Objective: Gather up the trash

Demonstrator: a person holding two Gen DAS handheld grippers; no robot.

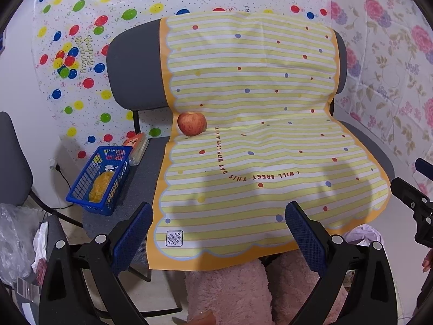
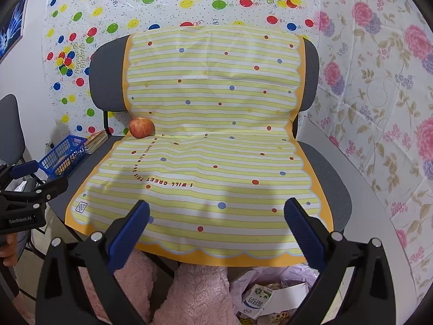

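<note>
A red apple (image 1: 191,123) lies on a yellow striped cloth (image 1: 251,140) draped over a grey chair, at the seat's back left; it also shows in the right wrist view (image 2: 141,127). My left gripper (image 1: 219,214) is open and empty above the cloth's front edge. My right gripper (image 2: 216,211) is open and empty over the front of the cloth (image 2: 216,146). A pink plastic bag with a milk carton (image 2: 255,302) and other trash sits on the floor below the chair's front right.
A blue basket (image 1: 101,180) with an orange item stands on the chair's left side, also in the right wrist view (image 2: 63,155), next to a stack of packets (image 1: 138,146). Clear plastic (image 1: 13,233) lies lower left. Pink fluffy legs (image 2: 194,292) are below.
</note>
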